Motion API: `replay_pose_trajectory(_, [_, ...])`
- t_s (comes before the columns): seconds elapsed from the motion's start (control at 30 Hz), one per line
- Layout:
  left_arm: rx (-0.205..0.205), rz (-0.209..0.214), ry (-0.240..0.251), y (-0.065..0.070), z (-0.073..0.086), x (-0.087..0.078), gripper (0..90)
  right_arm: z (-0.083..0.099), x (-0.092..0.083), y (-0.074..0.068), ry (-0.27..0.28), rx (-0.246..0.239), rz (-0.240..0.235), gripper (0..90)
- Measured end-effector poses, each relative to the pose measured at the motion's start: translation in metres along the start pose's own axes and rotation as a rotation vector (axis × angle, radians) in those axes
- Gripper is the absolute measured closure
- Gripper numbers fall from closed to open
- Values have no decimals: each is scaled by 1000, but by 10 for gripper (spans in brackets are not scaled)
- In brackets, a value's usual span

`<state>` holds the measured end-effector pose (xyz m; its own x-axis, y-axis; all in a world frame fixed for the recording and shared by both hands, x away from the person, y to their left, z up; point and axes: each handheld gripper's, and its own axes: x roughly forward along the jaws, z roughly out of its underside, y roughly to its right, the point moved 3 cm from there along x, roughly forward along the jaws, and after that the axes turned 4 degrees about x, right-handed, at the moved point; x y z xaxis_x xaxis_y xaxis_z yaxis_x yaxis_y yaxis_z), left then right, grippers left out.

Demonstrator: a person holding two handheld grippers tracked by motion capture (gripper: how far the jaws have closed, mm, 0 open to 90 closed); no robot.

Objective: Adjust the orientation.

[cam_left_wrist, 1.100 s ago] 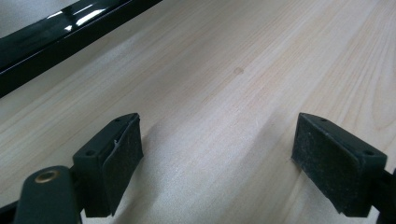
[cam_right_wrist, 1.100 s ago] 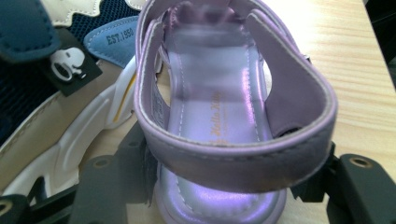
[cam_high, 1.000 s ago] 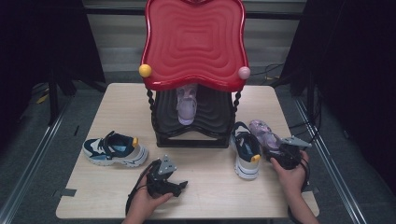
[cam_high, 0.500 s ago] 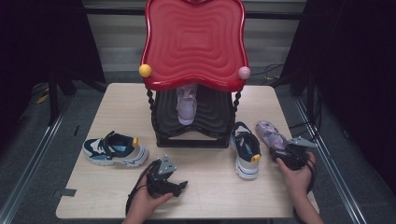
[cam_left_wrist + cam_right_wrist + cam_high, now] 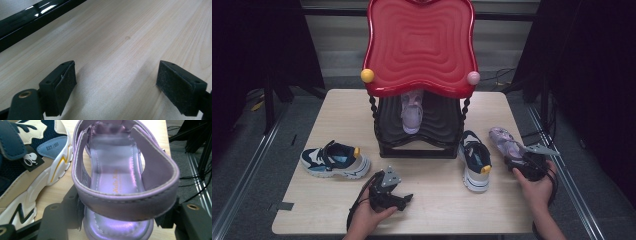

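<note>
The right gripper [image 5: 117,220] is clamping the lilac sandal [image 5: 120,182] by its heel between its fingers; the left gripper [image 5: 122,82] is resting, fingers apart, over bare table [image 5: 120,37].

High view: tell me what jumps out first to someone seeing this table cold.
The glossy red wavy-topped shoe rack towers at the far middle of the light wooden table, a lilac sandal on its black lower shelf. At the right edge, the right gripper is closed on the heel of a matching lilac strapped sandal, beside a navy-and-white sneaker. The left gripper rests open near the front edge.
</note>
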<state>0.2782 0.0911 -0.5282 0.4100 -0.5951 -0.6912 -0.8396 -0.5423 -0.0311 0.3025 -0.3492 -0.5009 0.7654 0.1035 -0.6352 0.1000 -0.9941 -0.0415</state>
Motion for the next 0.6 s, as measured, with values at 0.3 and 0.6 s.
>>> replay_pose_trajectory(0.3, [0, 0, 0, 0, 0, 0, 156, -12, -16, 0, 31, -8, -17, 371])
replay_pose_trajectory(0.6, [0, 0, 0, 0, 0, 0, 156, -18, -34, -5, 35, -28, -50, 371])
